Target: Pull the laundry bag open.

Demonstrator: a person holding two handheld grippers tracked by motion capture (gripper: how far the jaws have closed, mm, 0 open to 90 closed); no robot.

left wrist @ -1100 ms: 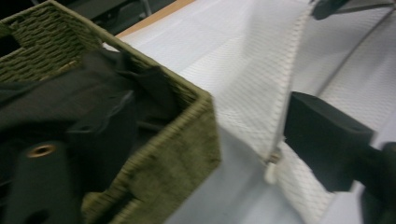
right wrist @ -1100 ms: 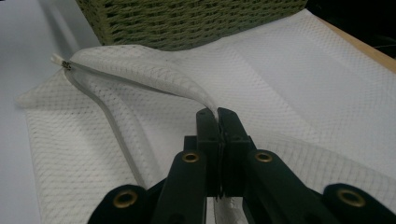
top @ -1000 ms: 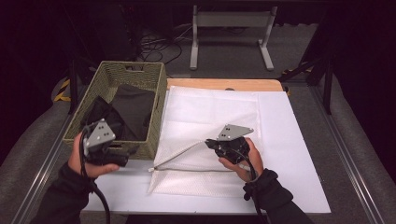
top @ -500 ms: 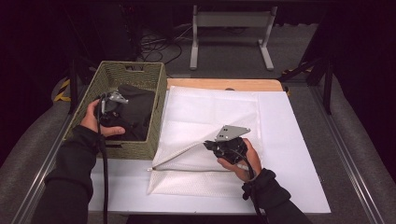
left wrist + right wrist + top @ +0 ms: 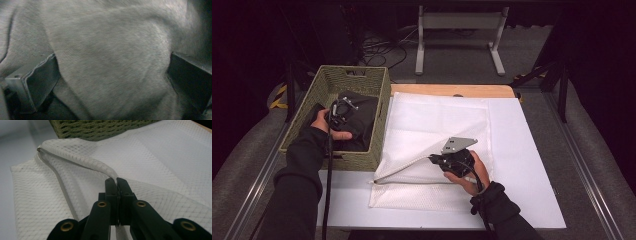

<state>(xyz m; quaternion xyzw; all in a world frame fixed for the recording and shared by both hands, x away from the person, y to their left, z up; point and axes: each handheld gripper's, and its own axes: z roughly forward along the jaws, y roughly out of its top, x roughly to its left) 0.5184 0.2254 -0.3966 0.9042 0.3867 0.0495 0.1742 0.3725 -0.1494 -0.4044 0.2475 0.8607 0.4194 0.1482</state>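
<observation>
A green woven basket [image 5: 348,161] stands at the table's left with a dark garment [image 5: 364,114] in it. My left gripper [image 5: 341,111] is down inside the basket, against that garment. In the left gripper view its jaws stand wide apart, open, and the grey-looking cloth [image 5: 110,32] bulges between them. A white mesh bag [image 5: 439,122] lies flat on the table beside the basket. My right gripper [image 5: 433,159] is shut on the bag's zipper edge [image 5: 82,162] and holds it lifted, so the mouth gapes toward the basket [image 5: 100,128].
The bag lies on a white sheet [image 5: 524,170] over the table, with a wooden strip [image 5: 452,90] along the far edge. Behind the table a metal stand [image 5: 457,30] and cables sit on the floor. Dark rails run along both sides.
My left hand went from the basket's near corner forward and down into the basket, onto the dark garment. The right gripper stayed put, still holding the bag's edge.
</observation>
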